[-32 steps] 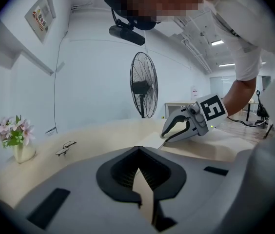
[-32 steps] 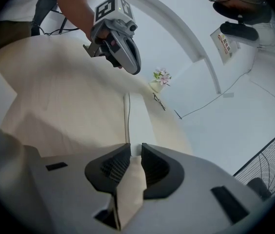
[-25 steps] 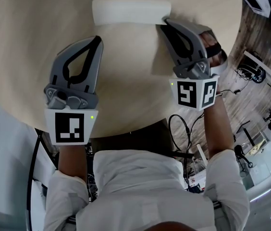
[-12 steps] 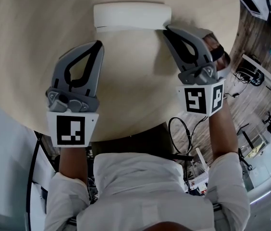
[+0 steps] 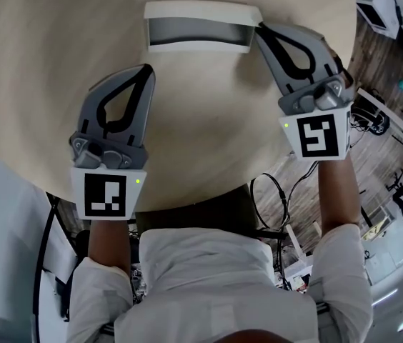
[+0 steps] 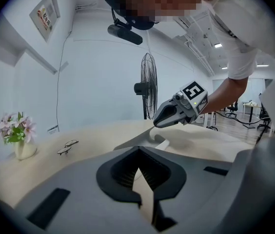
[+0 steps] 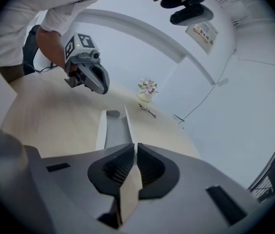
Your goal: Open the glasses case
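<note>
The white glasses case [image 5: 198, 28] lies open at the far middle of the round table, its grey inside showing. My right gripper [image 5: 261, 27] is at the case's right end. In the right gripper view the gripper [image 7: 133, 147] is shut on the thin edge of the raised lid [image 7: 126, 118], with the grey tray [image 7: 112, 130] to its left. My left gripper [image 5: 148, 68] hovers shut and empty, nearer to me than the case's left end and apart from it. The left gripper view shows the case [image 6: 163, 139] under the right gripper [image 6: 158, 123].
The beige round table [image 5: 44, 84] ends close to my body, and its right edge lies just past the right gripper. A pair of glasses [image 6: 67, 146] and a small vase of flowers [image 6: 18, 140] stand farther out on the table. Cables and office floor [image 5: 387, 120] lie to the right.
The case's lid has swung up and the grey inside now shows. My right gripper moved away from me and to the right with the lid. The left gripper hardly moved.
</note>
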Demonstrator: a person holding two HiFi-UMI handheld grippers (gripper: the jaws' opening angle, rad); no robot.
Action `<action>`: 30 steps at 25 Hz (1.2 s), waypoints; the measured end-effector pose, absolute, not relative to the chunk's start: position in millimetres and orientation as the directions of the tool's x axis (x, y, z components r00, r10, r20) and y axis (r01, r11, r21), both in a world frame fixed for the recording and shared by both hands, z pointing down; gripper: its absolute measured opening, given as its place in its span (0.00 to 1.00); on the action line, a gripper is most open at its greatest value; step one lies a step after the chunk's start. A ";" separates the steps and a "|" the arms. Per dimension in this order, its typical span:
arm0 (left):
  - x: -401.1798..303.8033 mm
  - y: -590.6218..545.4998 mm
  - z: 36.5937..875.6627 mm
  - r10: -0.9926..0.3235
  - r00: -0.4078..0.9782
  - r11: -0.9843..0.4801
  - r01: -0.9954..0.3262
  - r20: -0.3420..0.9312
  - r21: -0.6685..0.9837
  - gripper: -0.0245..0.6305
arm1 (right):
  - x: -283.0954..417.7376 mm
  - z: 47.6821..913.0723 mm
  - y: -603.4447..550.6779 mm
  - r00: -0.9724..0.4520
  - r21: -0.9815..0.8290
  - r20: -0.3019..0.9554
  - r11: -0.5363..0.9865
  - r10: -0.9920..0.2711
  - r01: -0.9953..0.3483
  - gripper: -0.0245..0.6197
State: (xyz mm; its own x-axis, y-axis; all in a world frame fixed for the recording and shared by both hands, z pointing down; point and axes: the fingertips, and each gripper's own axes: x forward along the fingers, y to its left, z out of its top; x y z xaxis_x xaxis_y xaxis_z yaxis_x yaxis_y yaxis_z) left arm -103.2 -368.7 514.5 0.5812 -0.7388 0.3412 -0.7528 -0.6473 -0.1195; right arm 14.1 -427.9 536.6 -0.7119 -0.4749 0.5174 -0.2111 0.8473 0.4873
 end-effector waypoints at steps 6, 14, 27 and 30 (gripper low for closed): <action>-116.9 -366.0 517.6 -0.752 0.557 -0.624 -0.774 0.353 -0.108 0.06 | 17.5 549.4 -455.8 -0.686 0.329 0.547 0.877 -0.480 -0.350 0.09; -126.4 -363.8 511.3 -0.780 0.549 -0.579 -0.815 0.301 -0.013 0.06 | 19.6 550.2 -466.5 -0.703 0.235 0.569 0.903 -0.428 -0.359 0.09; -121.9 -340.7 512.9 -0.836 0.470 -0.471 -0.880 0.284 0.071 0.06 | 23.8 549.9 -463.9 -0.715 0.220 0.540 0.894 -0.444 -0.389 0.09; -121.8 -329.4 510.5 -0.854 0.444 -0.441 -0.894 0.271 0.076 0.06 | 26.4 542.9 -453.7 -0.734 0.213 0.507 0.891 -0.452 -0.402 0.10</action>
